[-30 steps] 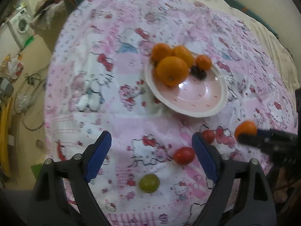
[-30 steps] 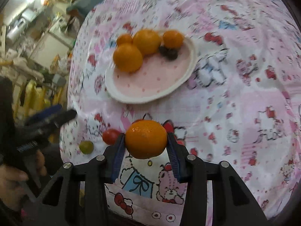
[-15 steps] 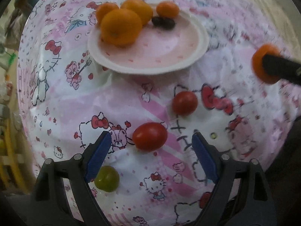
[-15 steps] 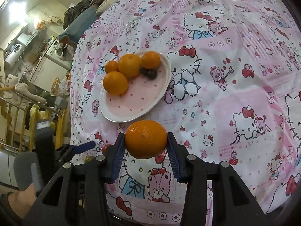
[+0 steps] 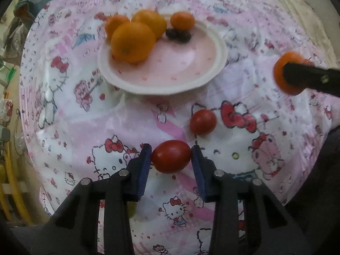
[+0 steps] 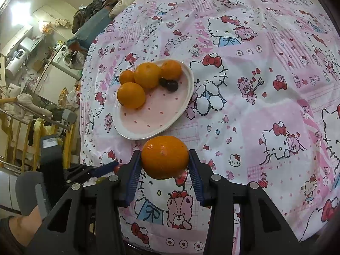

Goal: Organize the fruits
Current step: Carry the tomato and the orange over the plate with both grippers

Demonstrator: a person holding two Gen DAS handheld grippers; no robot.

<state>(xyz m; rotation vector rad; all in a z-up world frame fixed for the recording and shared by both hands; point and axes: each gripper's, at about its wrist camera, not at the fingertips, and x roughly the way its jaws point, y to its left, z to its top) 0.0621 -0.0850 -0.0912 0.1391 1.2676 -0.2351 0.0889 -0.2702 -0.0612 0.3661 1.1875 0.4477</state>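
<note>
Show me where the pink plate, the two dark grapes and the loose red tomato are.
pink plate (image 6: 148, 119): right wrist view, bare centre.
two dark grapes (image 6: 169, 84): right wrist view, where they meet.
loose red tomato (image 5: 203, 122): left wrist view, middle.

My right hand-held gripper (image 6: 164, 167) has its blue pads pressed against both sides of an orange (image 6: 165, 157), held above the pink cartoon-print cloth (image 6: 255, 106). Beyond it sits a pink plate (image 6: 187, 97) with four oranges (image 6: 147, 75) and two dark fruits (image 6: 169, 84). My left hand-held gripper (image 6: 106, 167) shows at lower left.
</note>
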